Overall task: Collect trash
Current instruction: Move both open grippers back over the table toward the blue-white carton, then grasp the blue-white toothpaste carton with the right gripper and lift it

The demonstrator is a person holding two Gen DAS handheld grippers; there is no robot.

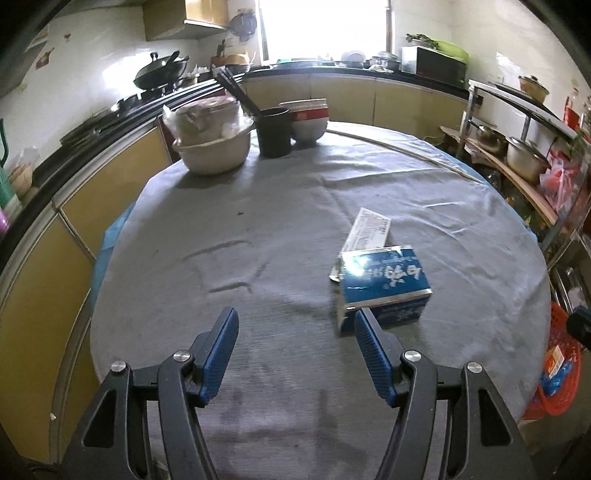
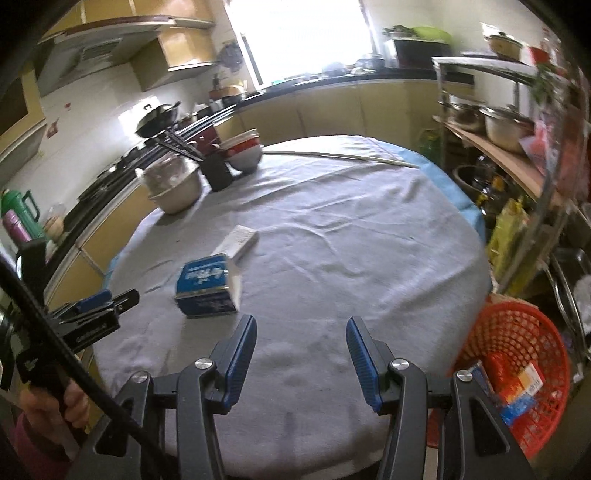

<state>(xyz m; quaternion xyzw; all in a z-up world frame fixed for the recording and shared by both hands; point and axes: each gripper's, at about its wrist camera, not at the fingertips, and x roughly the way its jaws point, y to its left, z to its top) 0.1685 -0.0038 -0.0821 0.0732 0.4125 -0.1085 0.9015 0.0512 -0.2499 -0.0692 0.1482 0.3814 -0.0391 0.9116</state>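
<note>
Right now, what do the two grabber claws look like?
Both the left gripper and the right gripper have black angular arms, shiny silver bolts and ridged blue fingers. A black cable runs beside the left one, and the hand on it wears a dark pink sleeve.

Lighting: daylight from a blown-out window at the back, glare washing the nearby wall; soft shadows under the bowls on the grey tablecloth; a bright glint on the blue carton; strong fisheye bending and dark vignette at corners; right wrist view motion-blurred, worst at the shelf.
</note>
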